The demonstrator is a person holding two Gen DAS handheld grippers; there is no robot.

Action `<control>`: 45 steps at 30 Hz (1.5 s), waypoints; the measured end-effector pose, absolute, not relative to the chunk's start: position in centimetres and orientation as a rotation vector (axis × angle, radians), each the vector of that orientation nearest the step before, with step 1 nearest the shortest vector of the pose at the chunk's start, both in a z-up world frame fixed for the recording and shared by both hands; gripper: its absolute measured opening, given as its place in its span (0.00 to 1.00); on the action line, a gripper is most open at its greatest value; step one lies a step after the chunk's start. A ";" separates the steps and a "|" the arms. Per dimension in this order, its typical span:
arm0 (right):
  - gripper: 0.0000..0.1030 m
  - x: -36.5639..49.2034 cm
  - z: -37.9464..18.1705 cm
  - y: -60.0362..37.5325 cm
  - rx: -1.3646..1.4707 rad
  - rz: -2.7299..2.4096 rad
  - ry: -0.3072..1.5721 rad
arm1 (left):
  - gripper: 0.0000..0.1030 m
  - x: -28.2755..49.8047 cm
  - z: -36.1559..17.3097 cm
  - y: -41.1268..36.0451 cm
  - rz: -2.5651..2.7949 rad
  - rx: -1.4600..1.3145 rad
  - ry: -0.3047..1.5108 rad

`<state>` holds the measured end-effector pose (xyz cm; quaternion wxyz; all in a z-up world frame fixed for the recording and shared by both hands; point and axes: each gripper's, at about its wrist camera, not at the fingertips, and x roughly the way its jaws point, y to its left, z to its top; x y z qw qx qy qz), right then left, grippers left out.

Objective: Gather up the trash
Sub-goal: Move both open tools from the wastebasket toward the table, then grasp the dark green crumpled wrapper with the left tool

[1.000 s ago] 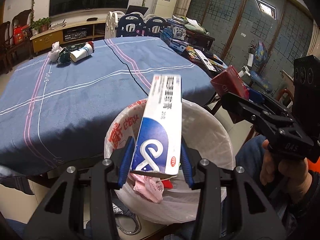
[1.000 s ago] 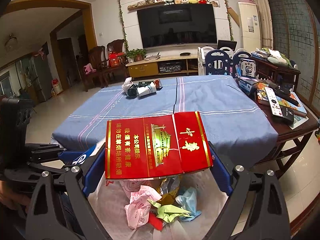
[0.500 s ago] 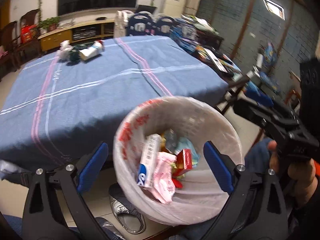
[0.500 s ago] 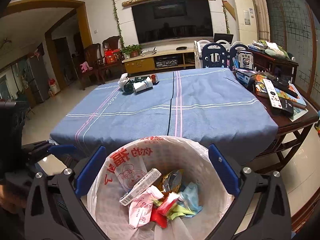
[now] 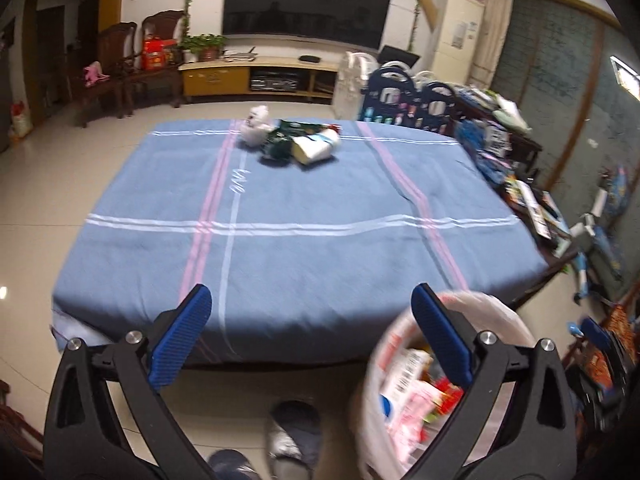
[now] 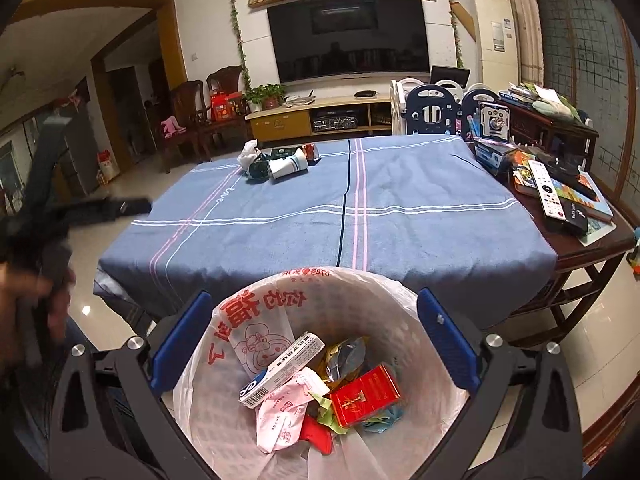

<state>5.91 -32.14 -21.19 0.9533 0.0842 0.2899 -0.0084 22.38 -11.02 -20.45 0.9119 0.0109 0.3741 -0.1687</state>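
Observation:
A white bag-lined trash bin stands on the floor at the table's near edge. Inside lie a white-and-blue box, a red cigarette box and crumpled wrappers. My right gripper hangs open over the bin with nothing between its fingers. My left gripper points at the blue tablecloth, left of the bin; its jaws are opening and nothing is between them. A trash pile of tissue, a dark wrapper and a paper cup lies at the table's far side; the right wrist view shows this pile too.
A remote and books lie on bare wood at the table's right end. A person's shoes are on the floor beside the bin. A child's scooter and a playpen fence stand to the right and behind.
Both grippers opened, and the white-and-blue box and the red box fell into the bin. The left gripper then swung left off the bin and now faces the table. The right gripper stayed put.

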 end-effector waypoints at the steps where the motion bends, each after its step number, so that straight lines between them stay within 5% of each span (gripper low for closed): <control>1: 0.97 6.0 -21.2 -32.1 0.171 -0.014 0.593 | 0.97 23.3 -20.4 -10.9 -0.338 0.027 0.778; 24: 0.97 10.0 -24.9 -33.0 0.309 0.020 0.701 | 0.95 55.4 -28.8 -17.6 -0.298 0.143 0.898; 28: 0.97 10.3 -25.4 -33.3 0.329 0.026 0.714 | 0.83 57.9 -29.9 -19.0 -0.322 0.167 0.920; 30: 0.97 10.5 -25.7 -33.3 0.330 0.030 0.725 | 0.60 58.7 -30.5 -19.1 -0.339 0.141 0.948; 32: 0.97 10.7 -25.8 -33.2 0.332 0.036 0.731 | 0.46 58.5 -30.5 -18.8 -0.361 0.103 0.952; 34: 0.97 10.9 -25.9 -33.0 0.332 0.047 0.734 | 0.44 57.0 -30.1 -18.7 -0.382 0.118 0.942; 45: 0.97 12.4 -23.0 -33.4 0.305 0.043 0.662 | 0.42 38.2 -17.2 -12.9 -0.534 -0.047 0.754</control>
